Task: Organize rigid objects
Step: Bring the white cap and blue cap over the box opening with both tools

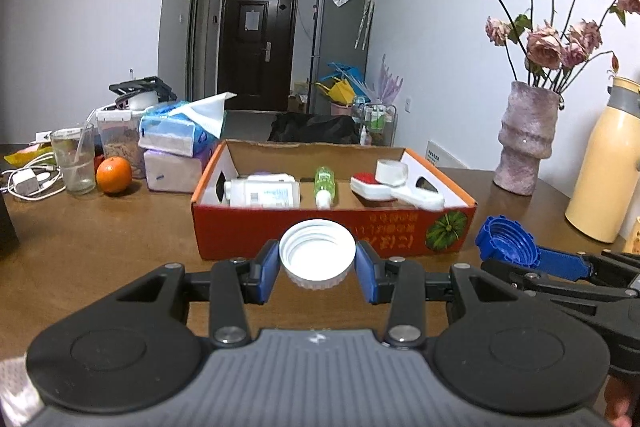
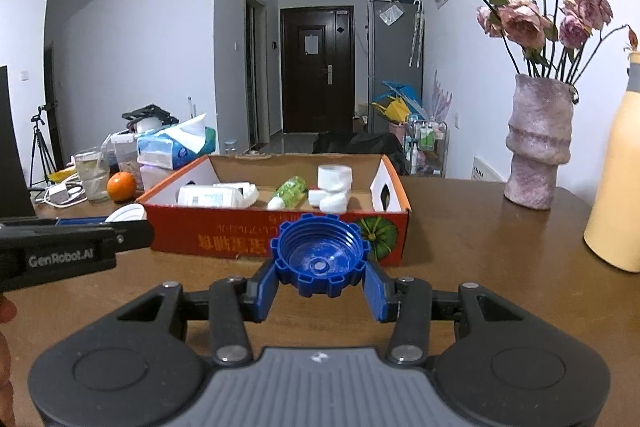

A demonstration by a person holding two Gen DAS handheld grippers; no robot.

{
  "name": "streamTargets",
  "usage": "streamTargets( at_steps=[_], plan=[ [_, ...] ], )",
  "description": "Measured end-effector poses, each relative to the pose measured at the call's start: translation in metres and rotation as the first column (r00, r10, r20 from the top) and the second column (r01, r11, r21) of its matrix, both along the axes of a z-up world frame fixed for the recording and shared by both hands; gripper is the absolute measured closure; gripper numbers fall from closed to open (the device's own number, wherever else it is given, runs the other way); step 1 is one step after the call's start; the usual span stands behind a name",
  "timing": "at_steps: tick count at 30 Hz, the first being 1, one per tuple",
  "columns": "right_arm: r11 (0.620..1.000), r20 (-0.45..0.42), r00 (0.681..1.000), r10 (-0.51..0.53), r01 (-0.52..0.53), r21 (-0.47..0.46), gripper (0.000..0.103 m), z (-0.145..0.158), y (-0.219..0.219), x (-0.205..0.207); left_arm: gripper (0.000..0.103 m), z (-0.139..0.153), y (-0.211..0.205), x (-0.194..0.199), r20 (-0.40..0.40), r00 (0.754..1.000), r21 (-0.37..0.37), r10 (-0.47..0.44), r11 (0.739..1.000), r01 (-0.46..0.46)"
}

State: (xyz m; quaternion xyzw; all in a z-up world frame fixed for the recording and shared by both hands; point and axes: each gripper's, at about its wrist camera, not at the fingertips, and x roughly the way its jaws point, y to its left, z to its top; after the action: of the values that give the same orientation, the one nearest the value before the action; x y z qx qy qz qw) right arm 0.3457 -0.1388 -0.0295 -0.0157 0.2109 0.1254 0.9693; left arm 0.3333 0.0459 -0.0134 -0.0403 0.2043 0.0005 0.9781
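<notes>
**Q:** Left wrist view — what do the left tongs carry?

**A:** They are clenched on a white screw cap, its open threaded side facing the camera. It is held above the counter, just before the near wall of the orange cardboard box.

**Q:** And the right tongs?

**A:** Grasping a blue notched cap, likewise short of the box, in the right wrist view.

**Q:** Which step is in hand?

**A:** Judged from the layout, transport: both caps are gripped but not yet placed. The box already contains a white bottle, a green bottle and a red-and-white brush.

**Q:** What does the next move call for?

**A:** Probably raising each cap over the near wall, finding a bare patch of floor between bottles and brush, then releasing.
</notes>
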Motion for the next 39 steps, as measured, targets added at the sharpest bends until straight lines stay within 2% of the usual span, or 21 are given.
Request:
streamTargets(
  at_steps=[16,39],
  plan=[
    [0.999,0.037,0.999,-0.007,0.005,0.04,0.058,0.011,0.016,0.061,0.062,0.008,0.007,0.059,0.024,0.998,-0.023,0.055,0.998,-0.055],
    [0.998,0.024,0.999,-0.021,0.02,0.055,0.058,0.007,0.034,0.16,0.062,0.007,0.023,0.159,0.019,0.992,-0.067,0.128,0.99,-0.126]
  ],
)
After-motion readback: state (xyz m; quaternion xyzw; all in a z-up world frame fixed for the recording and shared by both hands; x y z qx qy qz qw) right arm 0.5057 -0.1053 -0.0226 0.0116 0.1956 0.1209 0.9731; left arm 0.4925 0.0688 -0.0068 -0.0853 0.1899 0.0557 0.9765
